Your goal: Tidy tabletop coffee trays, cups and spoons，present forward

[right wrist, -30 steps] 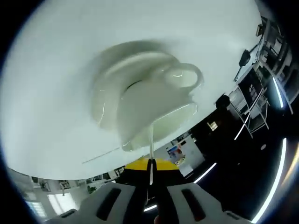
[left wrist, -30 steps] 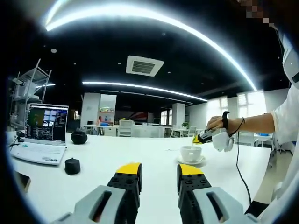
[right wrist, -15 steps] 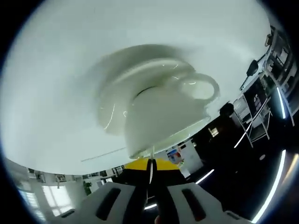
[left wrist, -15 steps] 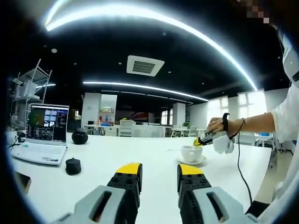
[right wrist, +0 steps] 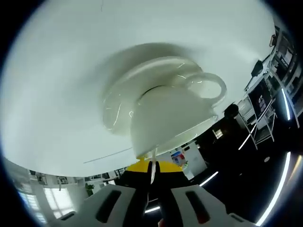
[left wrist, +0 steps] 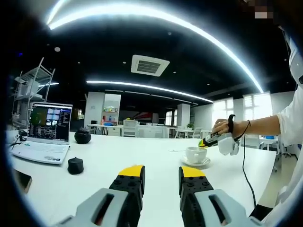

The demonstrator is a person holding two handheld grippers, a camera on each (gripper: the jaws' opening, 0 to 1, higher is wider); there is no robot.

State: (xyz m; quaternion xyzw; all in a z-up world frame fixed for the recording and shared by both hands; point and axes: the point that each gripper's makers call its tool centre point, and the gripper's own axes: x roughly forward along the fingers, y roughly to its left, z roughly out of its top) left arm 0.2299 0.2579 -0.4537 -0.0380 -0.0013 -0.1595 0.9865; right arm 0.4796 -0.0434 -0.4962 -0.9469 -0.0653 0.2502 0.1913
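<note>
White table (left wrist: 94, 163) carries cup (right wrist: 165, 116) on saucer (right wrist: 113, 106); right gripper (right wrist: 151, 171) clenches a spoon (right wrist: 152, 165), left gripper (left wrist: 160, 176) released

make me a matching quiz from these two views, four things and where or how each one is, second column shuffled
Things:
1. laptop
2. cup
3. left claw
4. right claw

Places or states:
A. shut on a thin spoon, right at the cup's rim
B. open, holding nothing
C. standing on a white saucer
D. lid up, screen lit, at the table's far left

Pairs: 1-D, 2-C, 3-B, 4-A
</note>
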